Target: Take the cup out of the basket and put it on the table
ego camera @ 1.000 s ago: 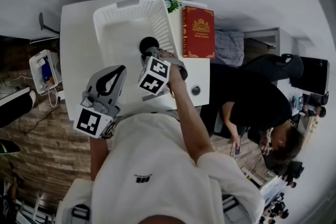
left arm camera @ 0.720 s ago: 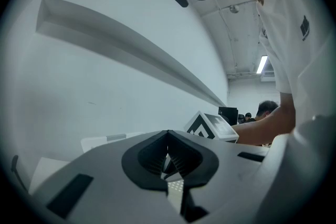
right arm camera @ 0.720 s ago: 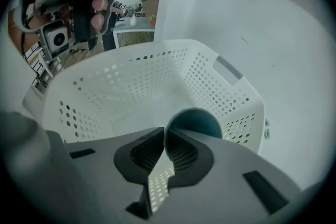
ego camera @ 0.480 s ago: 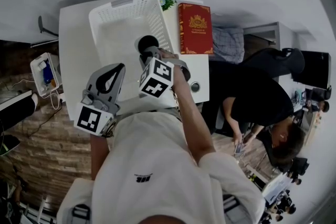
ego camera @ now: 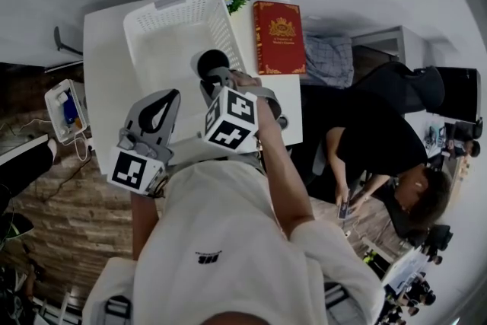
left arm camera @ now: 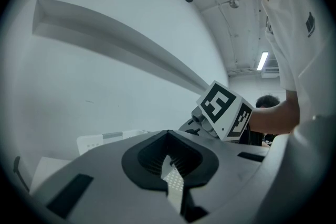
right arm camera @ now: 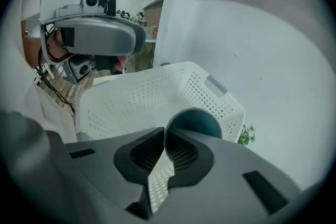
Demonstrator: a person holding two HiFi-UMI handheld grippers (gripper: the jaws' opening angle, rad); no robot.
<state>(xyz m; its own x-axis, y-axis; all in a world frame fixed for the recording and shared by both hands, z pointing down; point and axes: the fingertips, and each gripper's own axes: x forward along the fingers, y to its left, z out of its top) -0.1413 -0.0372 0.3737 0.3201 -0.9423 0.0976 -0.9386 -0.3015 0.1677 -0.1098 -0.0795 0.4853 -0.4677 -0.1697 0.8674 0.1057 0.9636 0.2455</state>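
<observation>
Upper centre, head view: right gripper (ego camera: 215,80) pinches the dark teal cup (ego camera: 212,61) by its wall, inside the white perforated plastic basket (ego camera: 163,7). Left gripper (ego camera: 161,109) closed, empty. Extraction step; next, lift clear of the rim and over to the white table (ego camera: 103,65).

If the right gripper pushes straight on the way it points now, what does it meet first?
The teal round cup: the right gripper looks shut on its wall. Beyond that, probably the far wall of the white perforated plastic basket, though depth is unclear.
</observation>
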